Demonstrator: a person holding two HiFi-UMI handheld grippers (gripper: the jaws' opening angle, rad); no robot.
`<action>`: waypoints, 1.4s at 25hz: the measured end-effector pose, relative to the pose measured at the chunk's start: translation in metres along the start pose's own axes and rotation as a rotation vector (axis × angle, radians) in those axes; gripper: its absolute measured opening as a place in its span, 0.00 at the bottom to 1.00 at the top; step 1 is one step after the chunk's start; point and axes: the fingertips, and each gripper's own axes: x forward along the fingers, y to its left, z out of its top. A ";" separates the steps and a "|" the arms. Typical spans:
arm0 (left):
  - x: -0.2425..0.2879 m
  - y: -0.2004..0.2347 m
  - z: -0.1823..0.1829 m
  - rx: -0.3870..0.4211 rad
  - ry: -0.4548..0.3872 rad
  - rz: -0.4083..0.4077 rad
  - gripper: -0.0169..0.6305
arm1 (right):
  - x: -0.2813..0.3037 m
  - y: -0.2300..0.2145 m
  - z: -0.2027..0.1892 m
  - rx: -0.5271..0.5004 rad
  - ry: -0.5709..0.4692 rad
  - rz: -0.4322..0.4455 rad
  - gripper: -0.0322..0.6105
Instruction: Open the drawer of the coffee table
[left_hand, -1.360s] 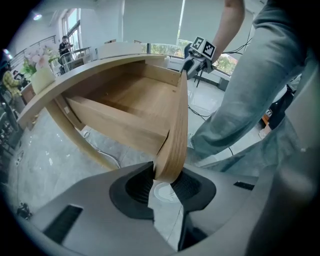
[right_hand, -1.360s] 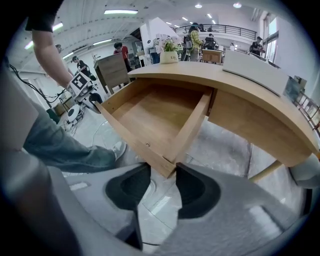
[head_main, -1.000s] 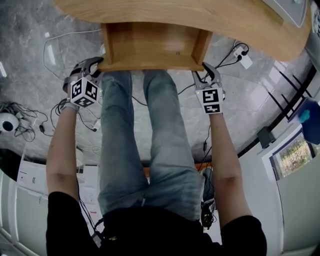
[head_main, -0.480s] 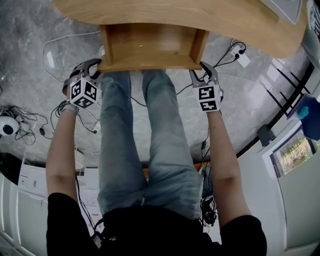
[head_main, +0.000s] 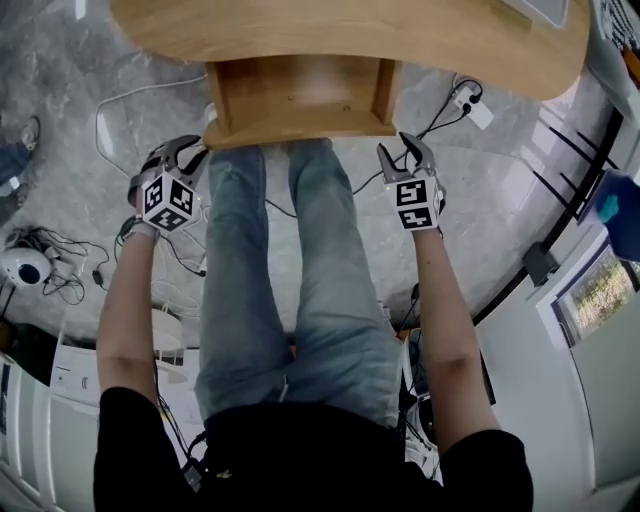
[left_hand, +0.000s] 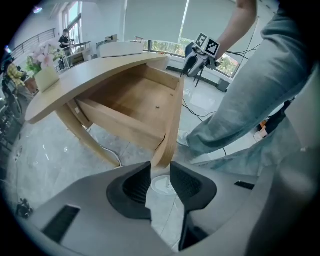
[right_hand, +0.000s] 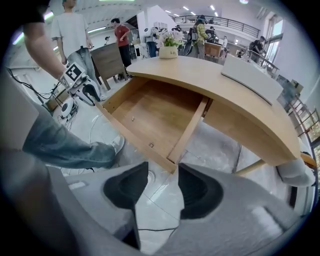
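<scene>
The wooden drawer (head_main: 300, 95) stands pulled out from under the curved coffee table top (head_main: 330, 30), and its inside is almost bare. My left gripper (head_main: 190, 152) hangs just off the drawer's front left corner. In the left gripper view that corner (left_hand: 162, 152) sits just beyond my left gripper's (left_hand: 160, 175) tips, and the pads stand apart from it. My right gripper (head_main: 400, 150) is off the front right corner. Its jaws are opening with only floor between them, the drawer (right_hand: 155, 112) lying beyond my right gripper (right_hand: 162, 182).
The person's legs in jeans (head_main: 300, 250) stand between the two arms, right before the drawer front. Cables and a power strip (head_main: 470, 105) lie on the grey floor. A flower pot (right_hand: 168, 50) and a flat white box (right_hand: 250, 77) sit on the table top.
Both grippers have come away from the drawer's front corners, which they touched a second ago. The right jaws stand wider than before.
</scene>
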 end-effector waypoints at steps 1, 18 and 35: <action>-0.005 0.000 0.004 -0.002 -0.004 0.002 0.22 | -0.007 0.000 0.003 0.010 -0.008 -0.005 0.34; -0.146 -0.002 0.119 -0.140 -0.250 0.080 0.17 | -0.138 0.030 0.124 0.130 -0.235 -0.063 0.05; -0.362 0.015 0.229 -0.298 -0.563 0.209 0.05 | -0.303 0.063 0.275 0.147 -0.480 -0.036 0.05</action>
